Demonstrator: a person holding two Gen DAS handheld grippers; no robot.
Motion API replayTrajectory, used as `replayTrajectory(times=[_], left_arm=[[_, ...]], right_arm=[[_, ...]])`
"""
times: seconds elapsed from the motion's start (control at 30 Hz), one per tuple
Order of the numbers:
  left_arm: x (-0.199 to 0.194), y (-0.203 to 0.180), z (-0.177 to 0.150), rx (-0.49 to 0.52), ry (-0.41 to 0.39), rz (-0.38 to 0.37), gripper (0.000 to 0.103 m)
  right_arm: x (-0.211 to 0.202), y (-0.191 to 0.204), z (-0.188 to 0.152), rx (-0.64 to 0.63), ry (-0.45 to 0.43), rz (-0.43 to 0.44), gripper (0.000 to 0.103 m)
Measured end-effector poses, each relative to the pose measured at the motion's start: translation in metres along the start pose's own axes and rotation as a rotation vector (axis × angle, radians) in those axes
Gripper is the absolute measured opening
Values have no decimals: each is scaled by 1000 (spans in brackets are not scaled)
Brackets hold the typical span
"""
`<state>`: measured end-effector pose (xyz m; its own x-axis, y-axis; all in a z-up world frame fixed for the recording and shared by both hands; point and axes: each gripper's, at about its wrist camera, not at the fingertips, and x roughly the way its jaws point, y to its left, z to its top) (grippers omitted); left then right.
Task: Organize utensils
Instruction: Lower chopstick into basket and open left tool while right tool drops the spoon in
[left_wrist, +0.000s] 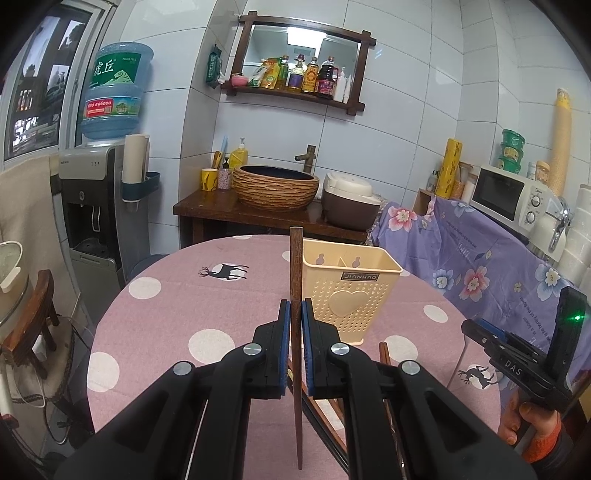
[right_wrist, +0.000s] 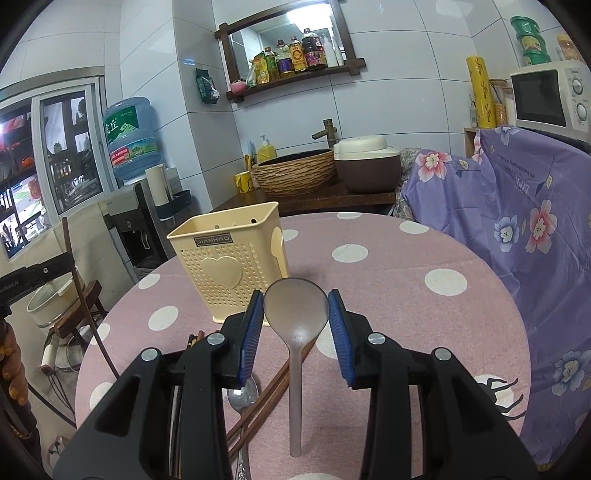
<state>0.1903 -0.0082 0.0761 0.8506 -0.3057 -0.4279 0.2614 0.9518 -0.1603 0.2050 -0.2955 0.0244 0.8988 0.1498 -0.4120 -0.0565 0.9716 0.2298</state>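
My left gripper (left_wrist: 295, 314) is shut on a dark wooden chopstick (left_wrist: 295, 266), held upright above the table just left of the cream perforated utensil holder (left_wrist: 349, 291). The same chopstick shows at the far left of the right wrist view (right_wrist: 79, 291). My right gripper (right_wrist: 296, 306) holds a translucent plastic rice spoon (right_wrist: 295, 314) by its bowl, pads against both sides, handle hanging toward me. The holder (right_wrist: 231, 262) stands just ahead and left of it. More chopsticks (right_wrist: 273, 387) and a metal spoon (right_wrist: 242, 397) lie on the table below. The right gripper also shows in the left wrist view (left_wrist: 476, 328).
The round table has a pink dotted cloth (right_wrist: 388, 295). Behind it are a wooden counter with a woven basin (left_wrist: 275, 186) and a rice cooker (left_wrist: 351, 205). A purple floral cover (right_wrist: 517, 229) hangs at the right. A water dispenser (left_wrist: 92, 206) stands at the left.
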Motion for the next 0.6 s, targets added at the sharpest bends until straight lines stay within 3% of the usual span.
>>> replayTrajectory(times=[0.2, 0.33, 0.5, 0.6], left_arm=[[-9, 2, 27, -7, -38, -33, 8], [-21, -11, 72, 22, -116, -67, 8], [-13, -31, 141, 18, -214, -95, 8], [6, -42, 170, 25, -274, -63, 8]], right_arm=[[-3, 16, 33, -19, -32, 67, 36], [-4, 39, 87, -60, -118, 108, 36], [16, 68, 157, -89, -232, 85, 36], [42, 77, 181, -105, -253, 47, 36]])
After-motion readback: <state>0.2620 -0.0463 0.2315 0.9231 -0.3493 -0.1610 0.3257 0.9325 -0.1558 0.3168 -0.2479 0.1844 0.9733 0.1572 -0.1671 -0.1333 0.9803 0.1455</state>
